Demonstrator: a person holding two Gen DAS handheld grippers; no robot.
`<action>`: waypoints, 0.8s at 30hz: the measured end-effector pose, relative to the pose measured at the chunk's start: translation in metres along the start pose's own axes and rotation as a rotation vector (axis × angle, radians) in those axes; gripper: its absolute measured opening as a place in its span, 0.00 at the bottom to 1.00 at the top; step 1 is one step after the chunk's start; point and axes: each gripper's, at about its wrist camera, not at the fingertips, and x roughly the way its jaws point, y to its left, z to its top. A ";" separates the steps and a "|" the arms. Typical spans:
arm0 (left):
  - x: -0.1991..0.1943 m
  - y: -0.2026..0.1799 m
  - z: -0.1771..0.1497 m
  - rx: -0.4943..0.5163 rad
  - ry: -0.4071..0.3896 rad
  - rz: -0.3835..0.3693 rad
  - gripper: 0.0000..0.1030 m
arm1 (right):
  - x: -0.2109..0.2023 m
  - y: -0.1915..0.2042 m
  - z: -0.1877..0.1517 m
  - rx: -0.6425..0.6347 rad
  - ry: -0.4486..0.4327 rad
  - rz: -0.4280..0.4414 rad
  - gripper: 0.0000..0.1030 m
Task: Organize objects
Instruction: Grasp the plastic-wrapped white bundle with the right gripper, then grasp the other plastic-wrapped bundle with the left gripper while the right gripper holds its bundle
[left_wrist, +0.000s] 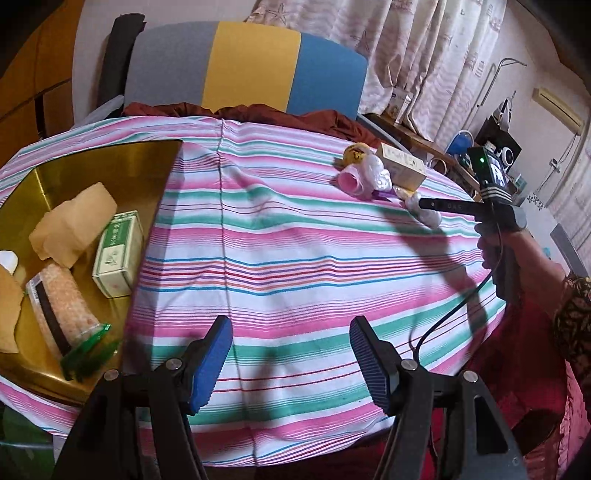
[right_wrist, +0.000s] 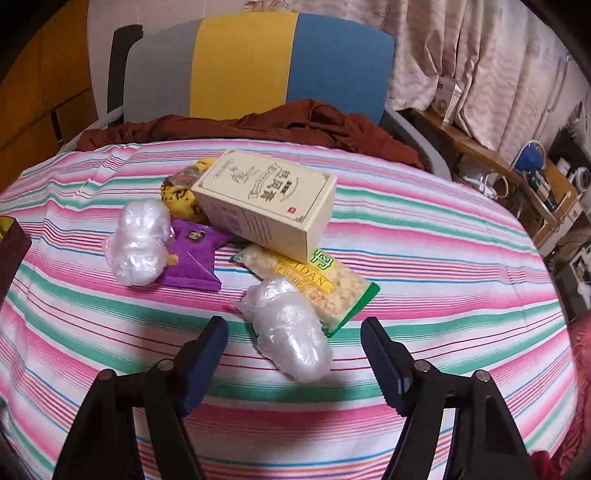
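Evidently mid-sorting, the right gripper (right_wrist: 293, 354) hangs with jaws apart and empty around the nearer plastic-wrapped bundle (right_wrist: 288, 326) at lower centre, needing to close on it, while the left gripper (left_wrist: 290, 363) gapes empty beside the gold tray (left_wrist: 110, 158) at left.

Beyond the right fingers, the cream box (right_wrist: 266, 203) hides most of the yellow packet (right_wrist: 181, 195) and one end of the snack bar (right_wrist: 314, 280), while left of the left fingers the gold tray (left_wrist: 92, 162) is cut off by the edge.
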 end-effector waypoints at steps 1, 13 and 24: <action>0.002 -0.002 0.000 0.002 0.003 0.000 0.65 | 0.002 -0.001 0.000 0.000 -0.001 0.007 0.70; 0.030 -0.032 0.016 0.025 0.049 -0.041 0.65 | 0.020 0.002 -0.005 0.026 0.086 0.077 0.37; 0.075 -0.070 0.096 0.054 0.013 -0.063 0.82 | 0.015 -0.005 -0.015 0.147 0.159 0.183 0.34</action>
